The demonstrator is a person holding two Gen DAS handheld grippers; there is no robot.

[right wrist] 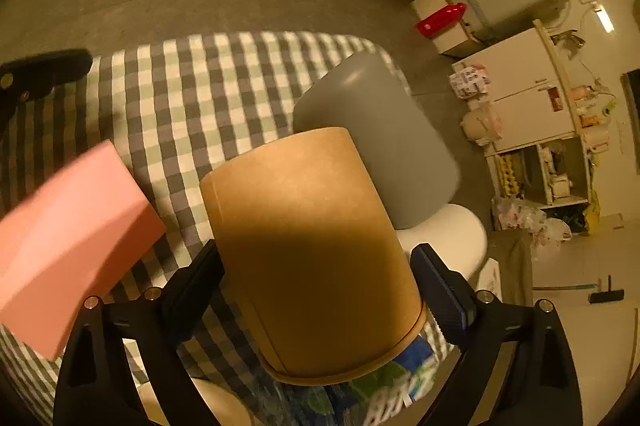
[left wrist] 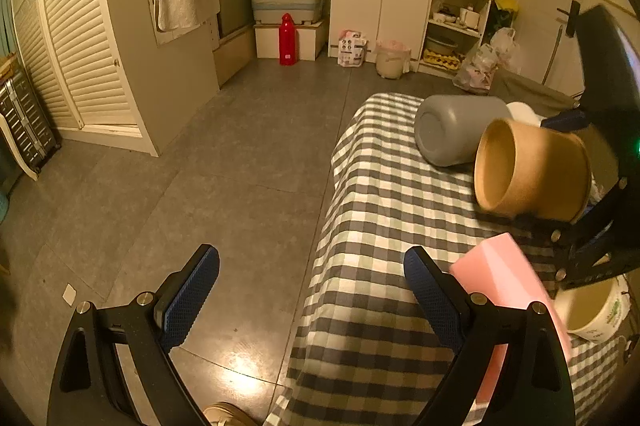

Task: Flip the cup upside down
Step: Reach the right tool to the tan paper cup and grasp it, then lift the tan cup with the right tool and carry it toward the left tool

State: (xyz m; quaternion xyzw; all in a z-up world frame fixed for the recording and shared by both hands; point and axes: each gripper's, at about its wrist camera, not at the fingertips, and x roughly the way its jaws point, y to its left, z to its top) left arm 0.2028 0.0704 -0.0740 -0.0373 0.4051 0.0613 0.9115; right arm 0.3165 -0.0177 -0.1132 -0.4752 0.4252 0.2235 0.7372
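Note:
A brown paper cup (right wrist: 312, 250) is held between the fingers of my right gripper (right wrist: 316, 270), lifted above the checkered table (right wrist: 180, 98) and tipped on its side. In the left wrist view the cup (left wrist: 532, 174) shows its open mouth facing left, with the right gripper (left wrist: 560, 170) shut on its base end. My left gripper (left wrist: 312, 298) is open and empty, at the table's left edge, over the floor.
A grey container (left wrist: 456, 130) lies on its side on the table behind the cup. A pink box (left wrist: 504, 278) sits near the left gripper's right finger. A white printed cup (left wrist: 592, 310) stands at the right. A white object (right wrist: 444, 238) lies beside the grey container.

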